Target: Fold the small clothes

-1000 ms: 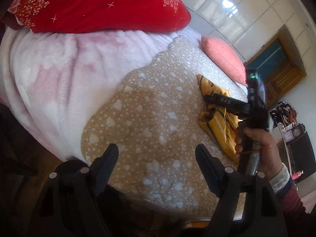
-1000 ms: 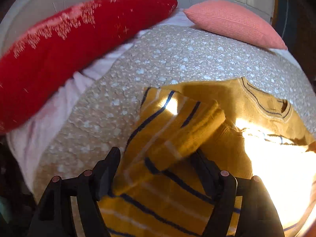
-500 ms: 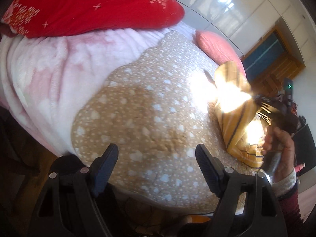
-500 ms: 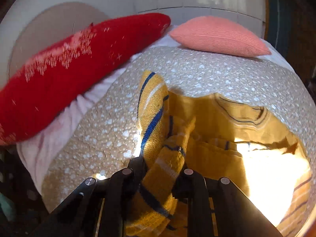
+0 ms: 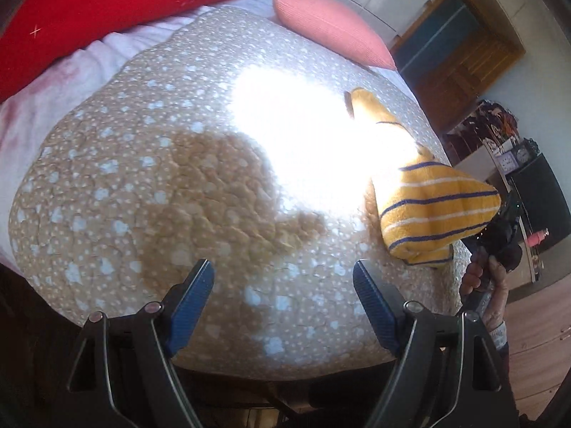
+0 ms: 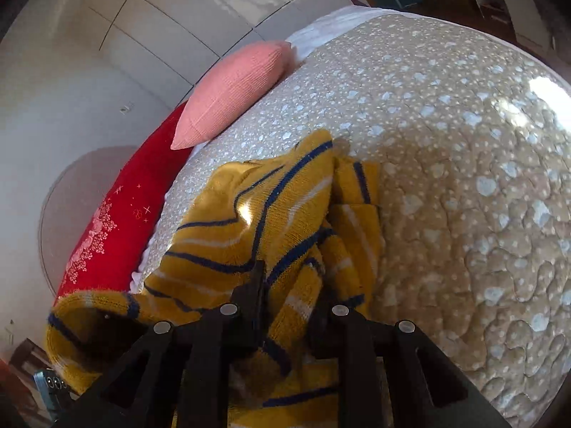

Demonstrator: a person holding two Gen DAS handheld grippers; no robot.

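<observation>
- On the bed, over the spotted quilt (image 5: pixel 150 192), the yellow striped sweater (image 6: pixel 271 214) lay near the right edge, one part lifted clear of the bedding.
- Right tongs (image 6: pixel 285 306) were closed on a bunched fold of the sweater; its cloth draped over and between the fingers.
- Left tongs (image 5: pixel 282 296) stood open, holding nothing, well apart from the garment and over bare quilt.
- Judgement: the step in hand was carrying the raised part across to form a fold.
- Recommended: keep the grip firm, draw the cloth taut and level, and lay the edge square on the body before letting go.
- Recommended: bring the left tongs in to pin the resting part.
- Risk: bunched knit could land creased.
</observation>
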